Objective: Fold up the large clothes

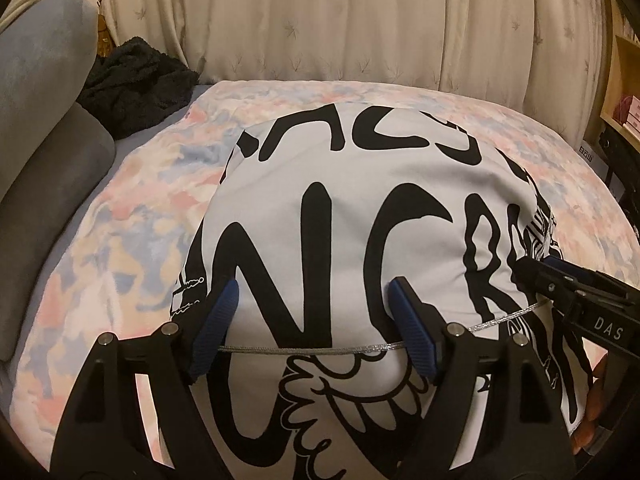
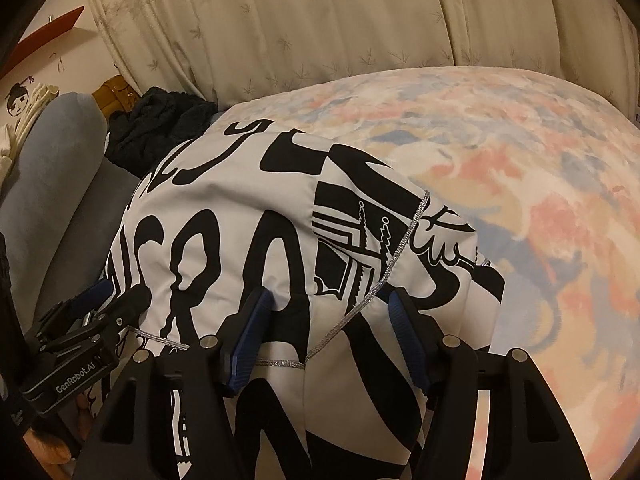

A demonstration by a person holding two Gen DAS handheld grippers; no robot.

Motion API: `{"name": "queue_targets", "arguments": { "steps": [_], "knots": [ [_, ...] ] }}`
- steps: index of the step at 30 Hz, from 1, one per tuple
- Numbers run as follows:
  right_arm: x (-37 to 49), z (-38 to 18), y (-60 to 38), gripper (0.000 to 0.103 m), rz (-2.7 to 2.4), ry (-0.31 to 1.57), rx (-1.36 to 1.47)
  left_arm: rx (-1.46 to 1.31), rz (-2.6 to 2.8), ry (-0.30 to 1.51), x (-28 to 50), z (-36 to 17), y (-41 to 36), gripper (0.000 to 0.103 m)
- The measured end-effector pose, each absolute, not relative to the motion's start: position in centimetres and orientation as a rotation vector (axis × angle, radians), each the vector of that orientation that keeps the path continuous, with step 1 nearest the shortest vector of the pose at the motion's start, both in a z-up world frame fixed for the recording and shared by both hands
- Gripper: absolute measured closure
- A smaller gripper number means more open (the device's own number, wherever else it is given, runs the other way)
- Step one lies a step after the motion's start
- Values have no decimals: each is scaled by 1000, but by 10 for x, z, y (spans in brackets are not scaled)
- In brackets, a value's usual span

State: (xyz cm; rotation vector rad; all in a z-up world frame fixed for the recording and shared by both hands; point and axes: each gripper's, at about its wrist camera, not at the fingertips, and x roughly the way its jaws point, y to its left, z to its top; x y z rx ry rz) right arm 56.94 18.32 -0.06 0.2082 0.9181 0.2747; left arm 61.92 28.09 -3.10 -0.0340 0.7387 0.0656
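We see a big soft bed cover with pink, blue and cream patches (image 1: 120,208). Behind it hang cream curtains with little leaf shapes (image 1: 320,20). On the cover lies the big white cloth with thick black letters and a thin silver trim (image 1: 348,216), bunched up in a heap near us. A grey-blue cushion (image 1: 44,80) sits at the left, and a dark fuzzy blanket (image 1: 136,84) is piled beside it.

Our left gripper (image 1: 314,316) has its blue fingers (image 1: 218,316) wide apart over the cloth, with the silver trim running between them. It grips nothing.

Our right gripper (image 2: 330,328) is spread wide too, low over the cloth's edge, and it grips nothing either.
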Motion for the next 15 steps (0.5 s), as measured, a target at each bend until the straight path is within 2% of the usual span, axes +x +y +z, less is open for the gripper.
{"name": "queue_targets", "arguments": {
  "steps": [5,8,15],
  "knots": [
    [564,3,183,33,262,928,158,-30,72,731,612,-28,278,25],
    [555,12,175,32,266,946,179,-35,110,740,601,-21,276,19],
    [495,51,163,31,315,951,83,-154,132,816,551,-4,276,19]
  ]
}}
